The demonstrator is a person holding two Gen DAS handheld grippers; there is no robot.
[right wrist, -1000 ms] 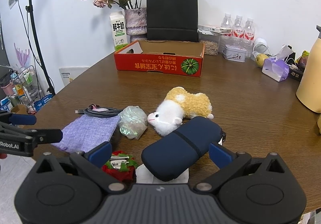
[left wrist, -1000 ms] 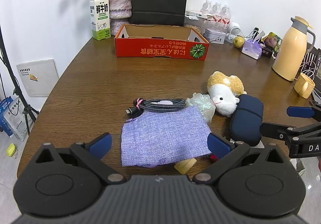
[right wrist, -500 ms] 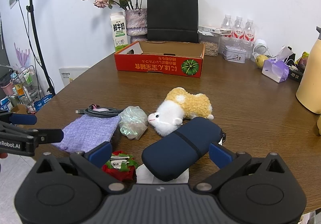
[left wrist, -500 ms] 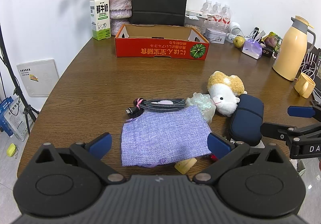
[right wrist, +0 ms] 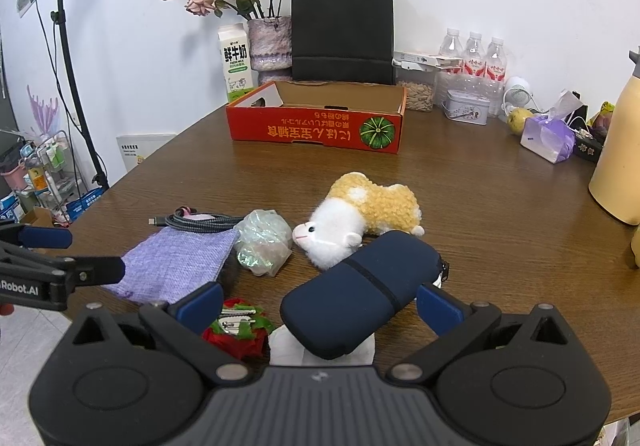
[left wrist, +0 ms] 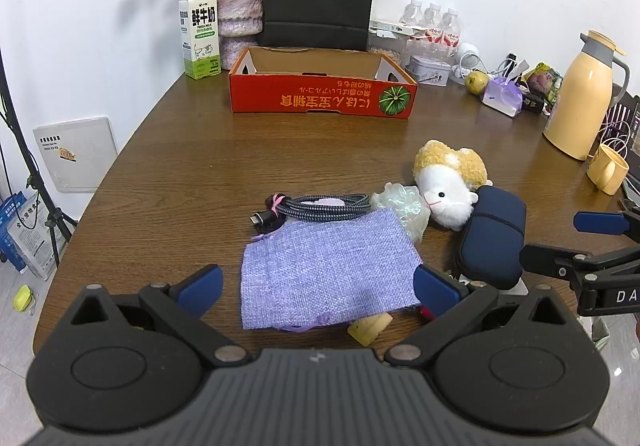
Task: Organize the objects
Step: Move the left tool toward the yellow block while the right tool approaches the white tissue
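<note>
Between left gripper (left wrist: 318, 282) jaws, wide apart: purple pouch (left wrist: 326, 272), untouched. Right gripper (right wrist: 318, 304) jaws also wide, w/ navy case (right wrist: 360, 296) between, no contact visible.

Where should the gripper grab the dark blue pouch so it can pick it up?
Probably across the middle of the dark blue pouch, near its seam band, pinching its two long sides. It is long and rounded and lies slanted, so the open right gripper, which faces it, could come straight down with the fingers turned to match that slant.
</note>
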